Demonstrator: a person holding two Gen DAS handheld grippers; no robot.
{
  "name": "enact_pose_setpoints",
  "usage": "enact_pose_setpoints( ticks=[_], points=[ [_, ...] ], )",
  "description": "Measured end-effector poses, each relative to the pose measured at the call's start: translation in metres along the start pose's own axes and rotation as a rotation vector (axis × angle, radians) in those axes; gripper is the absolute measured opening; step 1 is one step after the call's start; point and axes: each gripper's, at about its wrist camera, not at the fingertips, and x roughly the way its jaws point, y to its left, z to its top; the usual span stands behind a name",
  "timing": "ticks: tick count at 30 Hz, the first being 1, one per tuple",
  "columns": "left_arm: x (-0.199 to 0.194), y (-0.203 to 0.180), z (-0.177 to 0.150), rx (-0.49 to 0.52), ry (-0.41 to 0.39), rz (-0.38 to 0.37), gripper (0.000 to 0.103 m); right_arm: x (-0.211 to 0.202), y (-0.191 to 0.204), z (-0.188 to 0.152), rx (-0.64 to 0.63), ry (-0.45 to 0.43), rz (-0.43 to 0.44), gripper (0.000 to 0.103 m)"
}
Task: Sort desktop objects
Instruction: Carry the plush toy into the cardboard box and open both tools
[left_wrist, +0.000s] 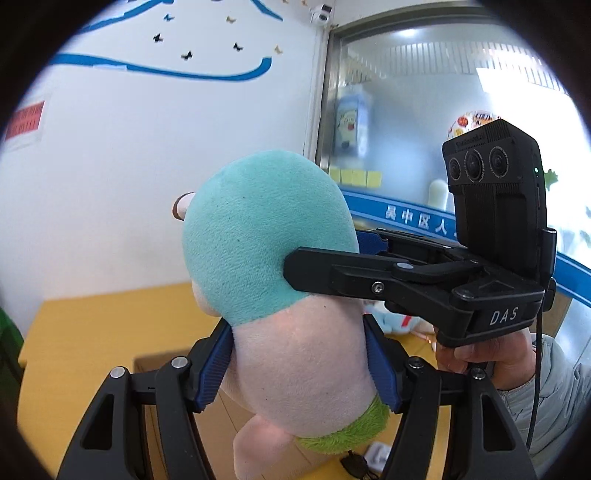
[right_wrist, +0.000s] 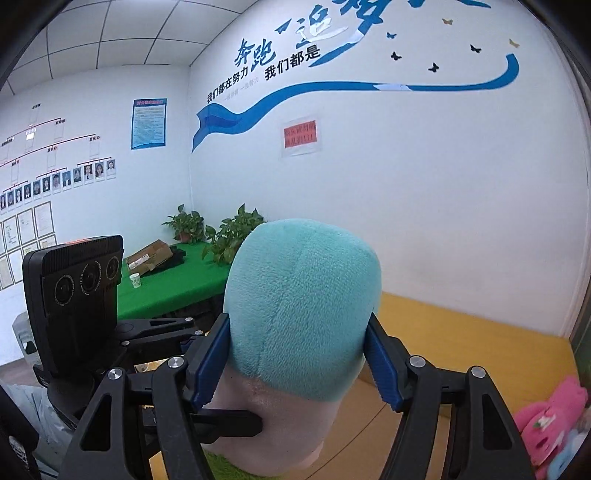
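A plush toy (left_wrist: 258, 229) with a teal head, pink body and green fuzzy band hangs above the yellow table (left_wrist: 92, 325). In the left wrist view my left gripper (left_wrist: 297, 365) is shut on its pink body, a blue pad pressing each side. My right gripper (left_wrist: 325, 254) comes in from the right and clamps the teal head. In the right wrist view the right gripper (right_wrist: 297, 363) squeezes the teal head of the plush toy (right_wrist: 303, 288) between its blue pads. One of the left gripper's fingers (right_wrist: 229, 424) reaches in from the left against the pink body.
A pink plush (right_wrist: 550, 417) lies at the table's right. A blue-and-white plush (left_wrist: 506, 321) lies behind the right gripper. A white charger (left_wrist: 376, 452) sits below the toy. A brown box rim (left_wrist: 155, 363) shows on the table. A green table with plants (right_wrist: 177, 284) stands beyond.
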Motion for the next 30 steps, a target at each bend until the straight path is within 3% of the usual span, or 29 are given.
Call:
enact_pose_setpoints(
  ticks=[8, 13, 16, 21, 30],
  points=[
    [0.023, 0.032, 0.106, 0.049, -0.041, 0.023, 0.067, 0.009, -0.038, 0.107, -0.043, -0.053, 0.007, 0.067],
    [0.059, 0.066, 0.126, -0.018, -0.016, 0.037, 0.067, 0.048, -0.07, 0.134, -0.021, -0.048, 0.017, 0.067],
    [0.081, 0.08, 0.106, -0.054, 0.032, 0.048, 0.067, 0.082, -0.086, 0.117, 0.01, -0.009, 0.036, 0.067],
    [0.12, 0.108, 0.06, -0.12, 0.134, 0.064, 0.067, 0.138, -0.113, 0.061, 0.083, 0.084, 0.062, 0.067],
    [0.178, 0.16, -0.036, -0.278, 0.341, 0.101, 0.067, 0.244, -0.153, -0.06, 0.29, 0.226, 0.154, 0.067]
  ],
)
